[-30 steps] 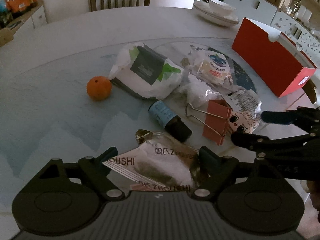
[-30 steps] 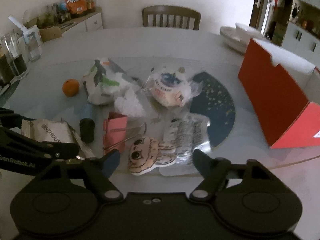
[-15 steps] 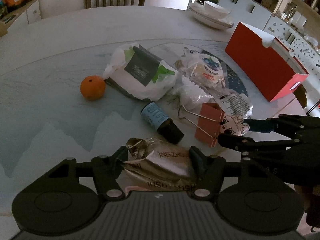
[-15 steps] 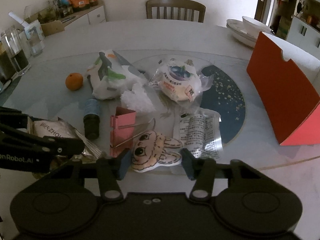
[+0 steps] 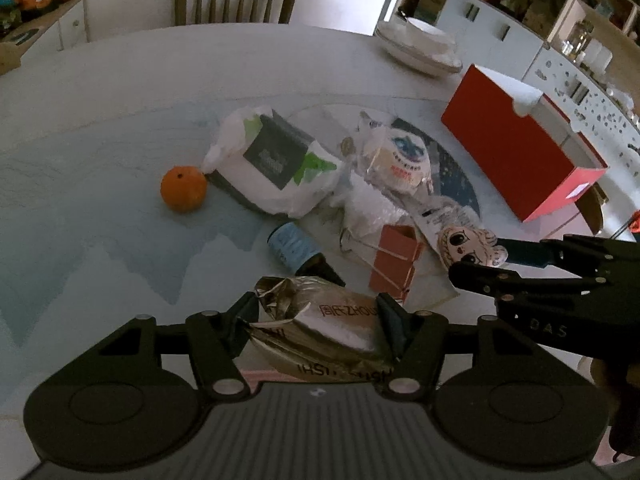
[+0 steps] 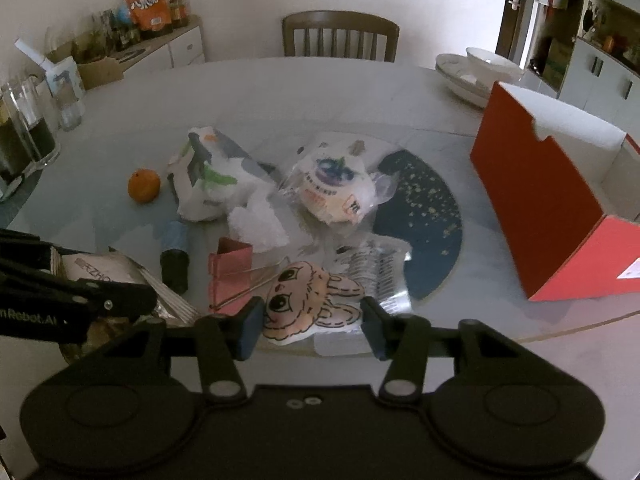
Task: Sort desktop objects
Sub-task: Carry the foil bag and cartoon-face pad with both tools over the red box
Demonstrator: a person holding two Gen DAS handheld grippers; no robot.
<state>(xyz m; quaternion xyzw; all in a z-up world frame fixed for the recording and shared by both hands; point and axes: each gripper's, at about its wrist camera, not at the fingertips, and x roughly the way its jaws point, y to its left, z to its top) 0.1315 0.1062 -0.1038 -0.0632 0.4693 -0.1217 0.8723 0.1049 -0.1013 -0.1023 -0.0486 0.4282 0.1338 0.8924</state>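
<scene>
Desktop clutter gathered at the middle of a round table

A silver foil snack packet [image 5: 320, 324] lies nearest, a cartoon-face sticker [image 6: 308, 304] beside it; behind them a red binder clip [image 5: 394, 258], a blue-labelled dark bottle [image 5: 298, 250], a white wipes pack [image 5: 276, 168], a wrapped bun [image 5: 400, 158] and an orange [image 5: 184, 188]

Surface: round pale table [image 6: 320, 92], dark blue disc [image 6: 424, 240] at centre.
Left side: orange [image 6: 143, 186], small bottle [image 6: 174, 254] lying flat.
Centre: wipes pack [image 5: 276, 168], bun packet [image 6: 332, 192], binder clip [image 5: 394, 256].
Right: red box [image 6: 552, 204].
Far edge: stacked plates [image 6: 472, 76].
</scene>
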